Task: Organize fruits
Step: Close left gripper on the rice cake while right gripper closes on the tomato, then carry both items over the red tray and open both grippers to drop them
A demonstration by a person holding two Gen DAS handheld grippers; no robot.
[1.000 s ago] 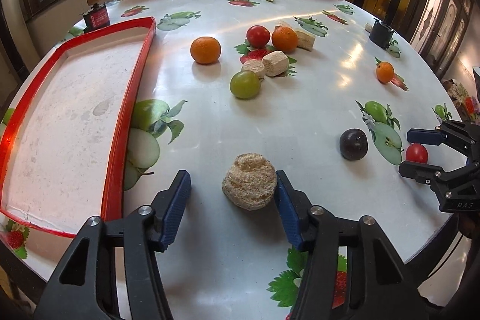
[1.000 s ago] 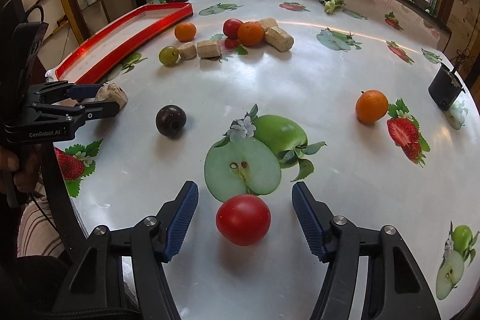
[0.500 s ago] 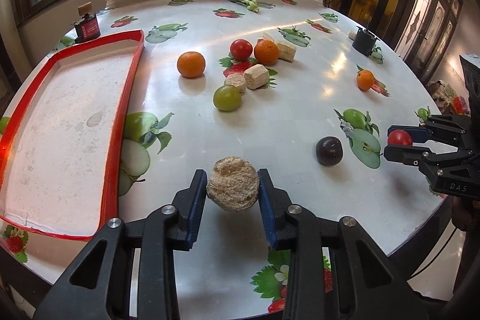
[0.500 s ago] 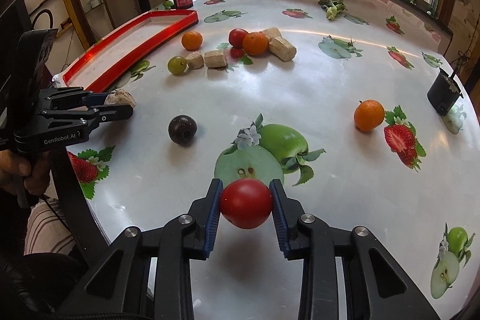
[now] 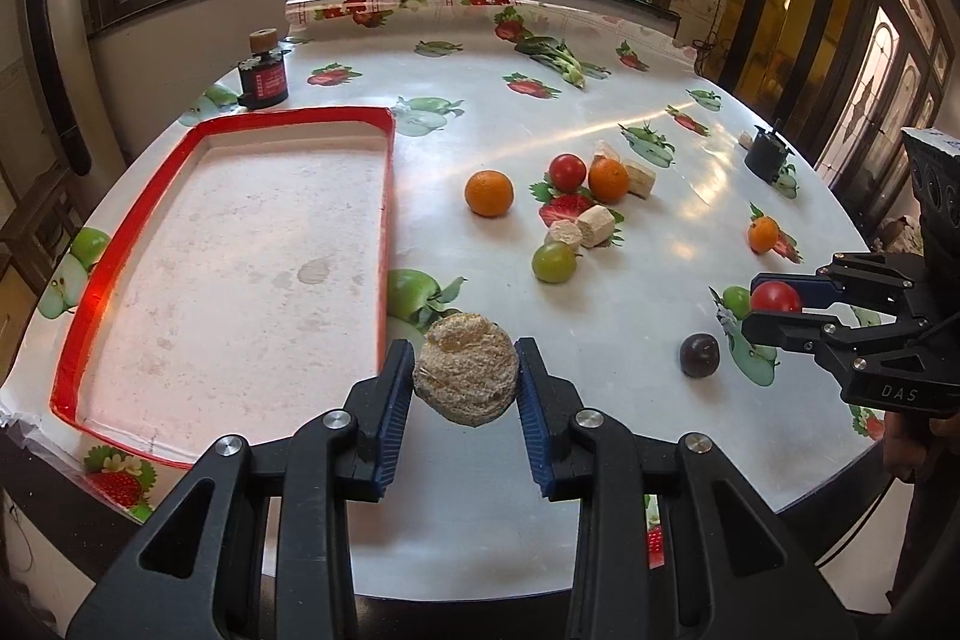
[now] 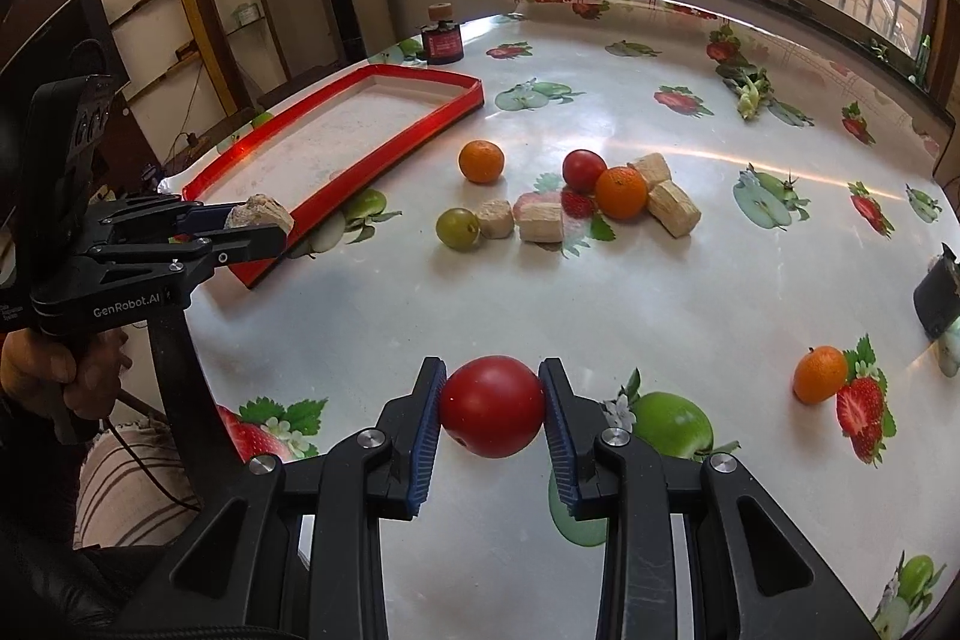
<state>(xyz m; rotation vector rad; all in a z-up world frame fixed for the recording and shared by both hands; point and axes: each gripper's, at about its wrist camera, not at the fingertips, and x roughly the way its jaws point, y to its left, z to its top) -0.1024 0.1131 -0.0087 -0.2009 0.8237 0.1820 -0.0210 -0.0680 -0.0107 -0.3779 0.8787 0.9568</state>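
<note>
My left gripper (image 5: 465, 379) is shut on a tan, rough bread-like lump (image 5: 467, 376), held above the table just right of the red-rimmed tray (image 5: 387, 220). My right gripper (image 6: 492, 406) is shut on a red tomato (image 6: 492, 413), lifted off the table near its front edge. In the left wrist view the right gripper (image 5: 774, 307) shows at the right with the tomato (image 5: 775, 296) in it. The right wrist view shows the left gripper (image 6: 258, 226) with the lump (image 6: 259, 212) at the left, by the tray's near corner (image 6: 264, 274).
On the table lie two oranges (image 5: 489, 193) (image 5: 608, 180), a red tomato (image 5: 567, 171), a green fruit (image 5: 554, 261), tan blocks (image 5: 595, 225), a dark plum (image 5: 699, 355) and a lone orange (image 5: 763, 233). A black-red jar (image 5: 263, 79) stands behind the tray; a black pot (image 5: 768, 154) far right.
Both grippers closed, the left on the lump and the right on the tomato, then rose off the table with them.
</note>
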